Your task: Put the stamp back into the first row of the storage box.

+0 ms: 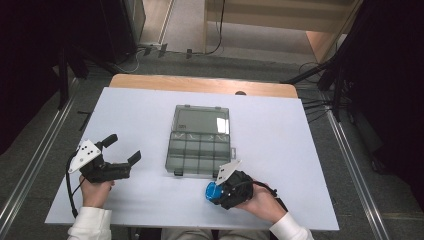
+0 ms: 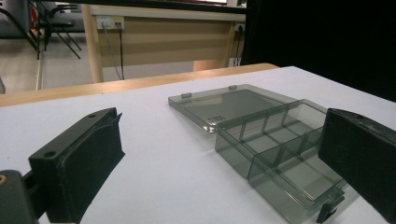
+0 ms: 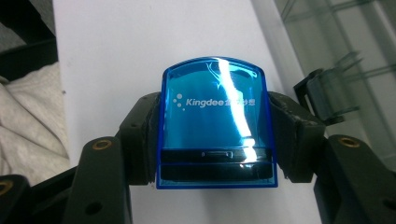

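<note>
Nearest the lens, in the right gripper view: the right gripper [image 3: 215, 140], its black jaws closed on the two flanks of a blue device [image 3: 215, 123] — a glossy, translucent plastic block with a rounded top, a dark band across its base and the white lettering "Kingdee" on its face. In the high view this gripper [image 1: 216, 192] sits at about 5 o'clock on the table [image 1: 140, 107], the blue device [image 1: 212, 191] projecting from it toward 9 o'clock, just short of the near edge of the organiser box [image 1: 199, 152] and not touching it. A white cloth [image 3: 28, 121] lies off the table's edge.

At 8 o'clock the left gripper [image 1: 123, 148] is held with jaws spread wide and empty; their inner faces carry matte dark padding.

Centre of the table: the organiser box, smoke-grey clear plastic, rigid, divided by thin walls into rectangular compartments, all of which look empty. Its flat lid [image 1: 203, 119] lies folded back toward 12 o'clock, hinged along the far side; small latches [image 2: 329, 210] stand at the near rim.

Progress, as judged — box opened, device grasped; placing it in a compartment and closing the lid appear to remain. The table is a smooth white sheet with bare wood showing at 12 o'clock.
</note>
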Available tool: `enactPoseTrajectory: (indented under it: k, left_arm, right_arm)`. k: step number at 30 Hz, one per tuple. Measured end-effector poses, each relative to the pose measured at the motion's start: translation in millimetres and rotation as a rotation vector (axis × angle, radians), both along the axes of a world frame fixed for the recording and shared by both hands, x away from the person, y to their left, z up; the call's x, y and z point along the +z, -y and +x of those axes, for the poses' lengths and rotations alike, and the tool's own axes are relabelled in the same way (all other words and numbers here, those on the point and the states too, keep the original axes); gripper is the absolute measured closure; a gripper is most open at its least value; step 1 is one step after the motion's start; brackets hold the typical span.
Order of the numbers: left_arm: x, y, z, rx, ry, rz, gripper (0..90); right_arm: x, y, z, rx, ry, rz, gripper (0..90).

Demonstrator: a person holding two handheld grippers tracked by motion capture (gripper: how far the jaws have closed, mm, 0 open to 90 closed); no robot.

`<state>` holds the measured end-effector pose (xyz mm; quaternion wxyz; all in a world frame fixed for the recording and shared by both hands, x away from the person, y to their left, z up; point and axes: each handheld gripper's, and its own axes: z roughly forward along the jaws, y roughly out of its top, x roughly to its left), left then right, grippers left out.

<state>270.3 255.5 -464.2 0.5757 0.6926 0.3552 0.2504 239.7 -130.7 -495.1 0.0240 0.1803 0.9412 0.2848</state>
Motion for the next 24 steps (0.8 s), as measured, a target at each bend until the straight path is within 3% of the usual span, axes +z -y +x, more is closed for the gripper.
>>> enactPoseTrajectory:
  k: [10,24]
  left_arm:
    - [0.3,0.3,-2.0,0.001,0.006,0.005,0.0]
    - [1.2,-0.9,-2.8,-0.008,0.007,-0.030,0.0]
  right_arm:
    - [25.0,9.2,19.3,-0.002,-0.006,0.082,42.4]
    - [64.0,9.0,54.1,0.009,0.015,0.092,42.3]
